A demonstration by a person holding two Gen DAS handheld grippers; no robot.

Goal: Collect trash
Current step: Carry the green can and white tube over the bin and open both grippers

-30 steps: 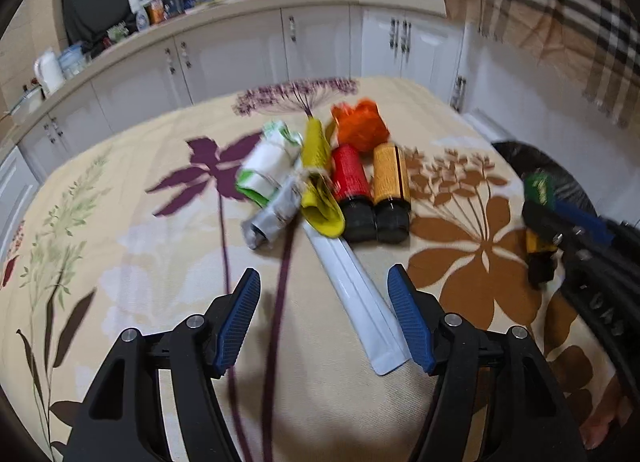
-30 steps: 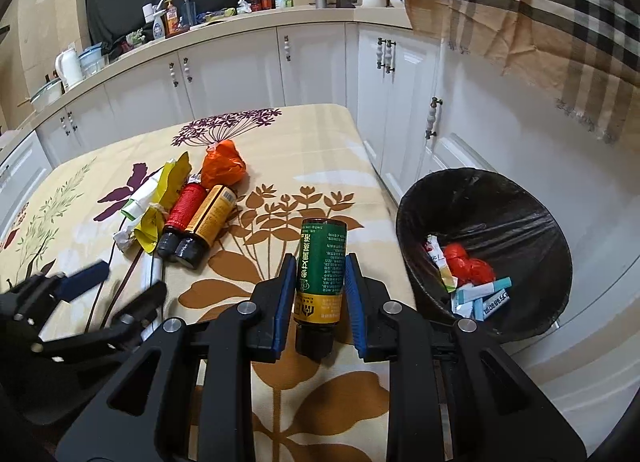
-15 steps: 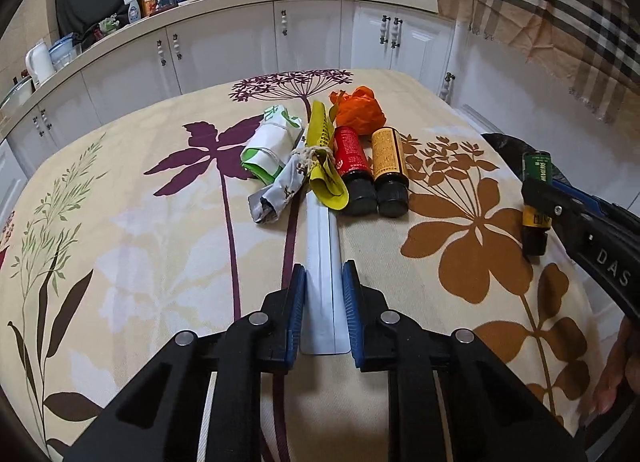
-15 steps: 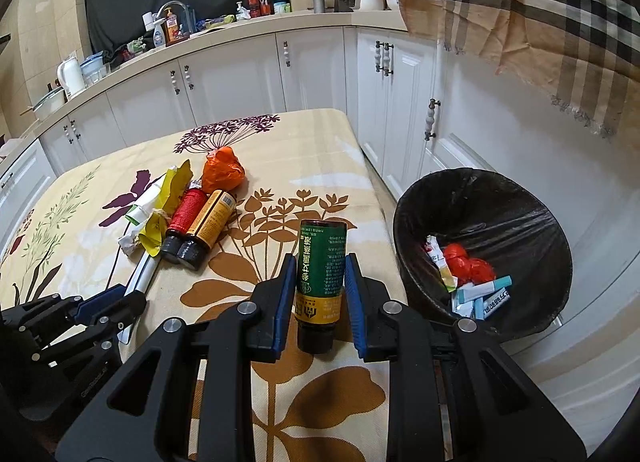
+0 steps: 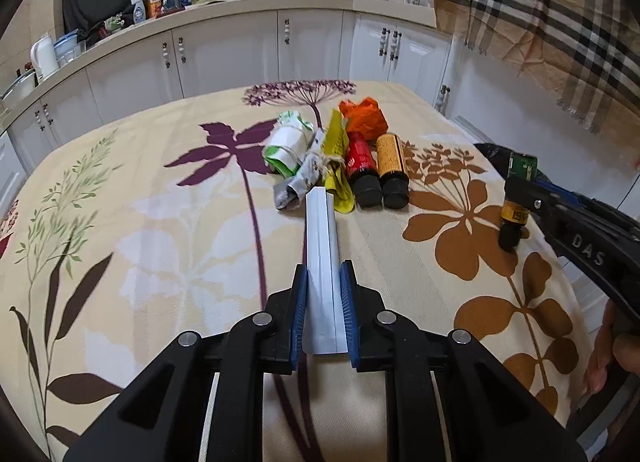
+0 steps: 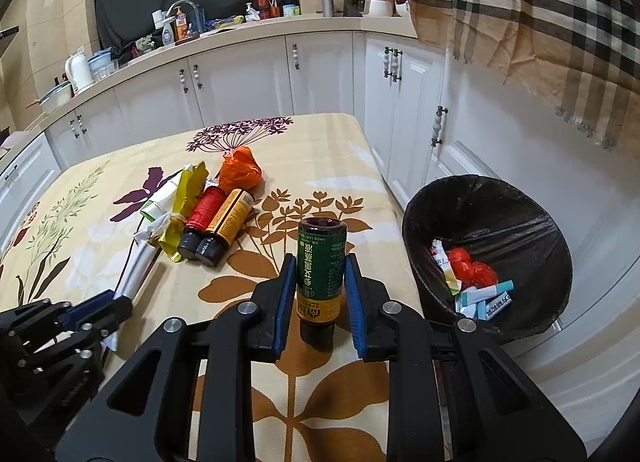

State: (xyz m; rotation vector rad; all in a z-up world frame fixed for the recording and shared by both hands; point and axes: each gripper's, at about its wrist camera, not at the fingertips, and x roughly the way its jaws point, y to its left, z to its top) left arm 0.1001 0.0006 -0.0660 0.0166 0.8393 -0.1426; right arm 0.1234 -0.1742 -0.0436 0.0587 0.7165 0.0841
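We read only "DAS" in pale letters on the right gripper's (image 5: 516,198) black arm; bottle labels stay illegible.

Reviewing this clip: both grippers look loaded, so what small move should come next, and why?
Probably swing the right gripper over the bin and release: it is shut on the green bottle, the bin sits just beside it, while the left gripper has only just clamped the white strip.

Wrappers (image 5: 296,150) left of two bottles (image 5: 376,170) on the table (image 5: 160,222), crumpled bag (image 5: 364,116) behind them, bin (image 6: 488,258) right of table
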